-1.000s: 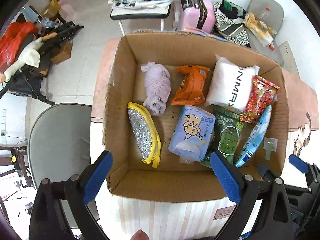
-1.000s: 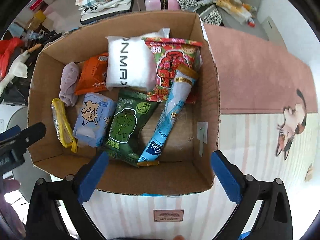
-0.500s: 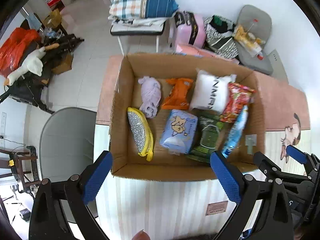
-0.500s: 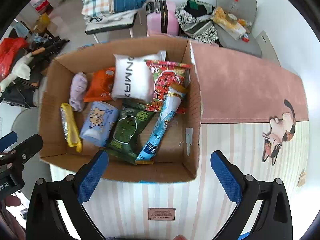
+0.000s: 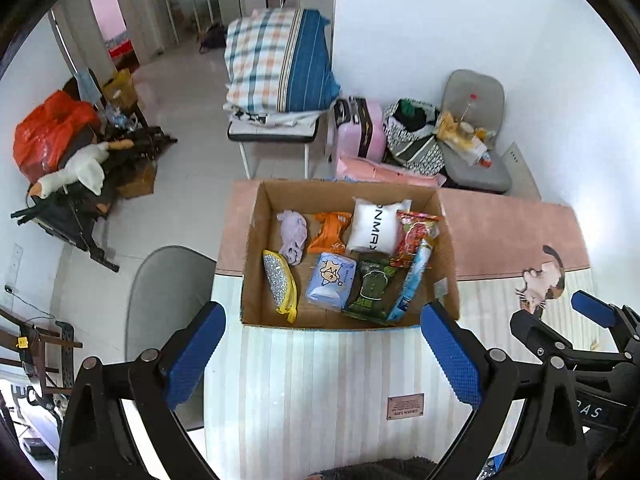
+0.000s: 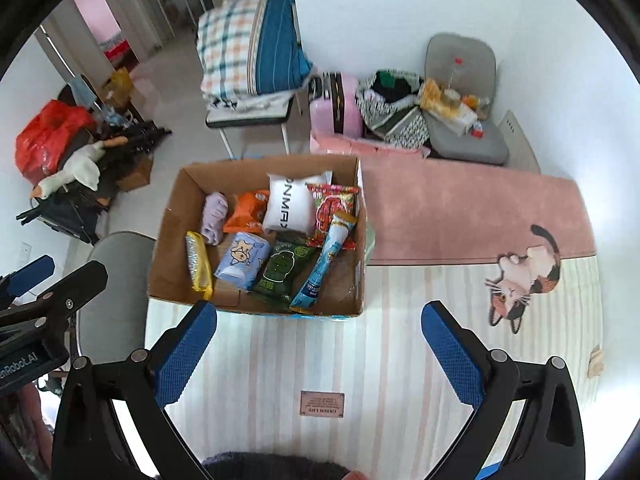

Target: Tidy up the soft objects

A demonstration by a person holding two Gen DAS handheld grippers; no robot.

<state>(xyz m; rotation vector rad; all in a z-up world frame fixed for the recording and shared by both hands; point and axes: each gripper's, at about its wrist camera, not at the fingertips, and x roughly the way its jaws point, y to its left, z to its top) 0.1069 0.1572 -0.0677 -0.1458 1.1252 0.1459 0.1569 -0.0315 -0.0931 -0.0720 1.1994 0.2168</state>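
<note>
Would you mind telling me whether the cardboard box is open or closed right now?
Open. The cardboard box has no flaps over its top, so the white pillow pack inside shows.

Room surroundings beyond the work surface.
Striped table covering bears a cat print at right and a small label near. Far centre: plaid bedding stacked on a white bench; to its right, a pink suitcase and a grey chair piled with clutter. Far left: red bag, white goose toy. Near left: grey seat.
</note>
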